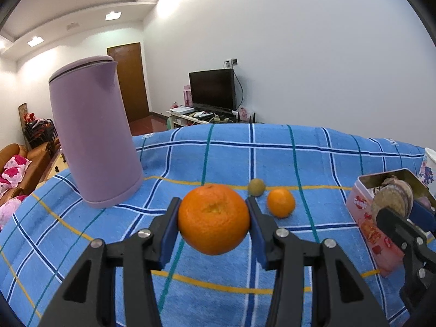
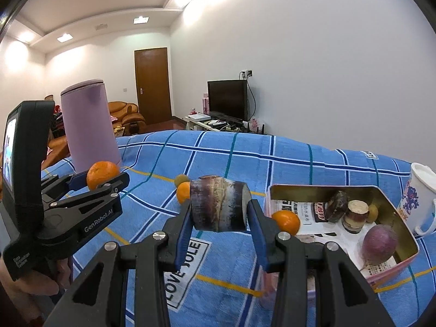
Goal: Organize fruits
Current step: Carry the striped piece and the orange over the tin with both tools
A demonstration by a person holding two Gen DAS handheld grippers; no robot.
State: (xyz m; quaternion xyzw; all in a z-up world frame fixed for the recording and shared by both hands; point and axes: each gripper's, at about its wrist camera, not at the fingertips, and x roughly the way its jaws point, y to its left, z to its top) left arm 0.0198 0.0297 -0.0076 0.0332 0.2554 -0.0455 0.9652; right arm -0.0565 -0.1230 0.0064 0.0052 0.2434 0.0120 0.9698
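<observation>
Centrally, your left gripper (image 1: pixel 214 219) fingers clamp large orange (image 1: pixel 214 219) above blue checked cloth (image 1: pixel 313 163); your right gripper (image 2: pixel 219 208) fingers clamp sugarcane chunk (image 2: pixel 219 204) just left of open tin (image 2: pixel 403 234) holding other pieces

Your orange (image 1: pixel 214 219) is clamped aloft; your cane piece (image 2: pixel 218 203) likewise (lying sideways); tin (image 2: pixel 392 212) holds other fruit.
</observation>
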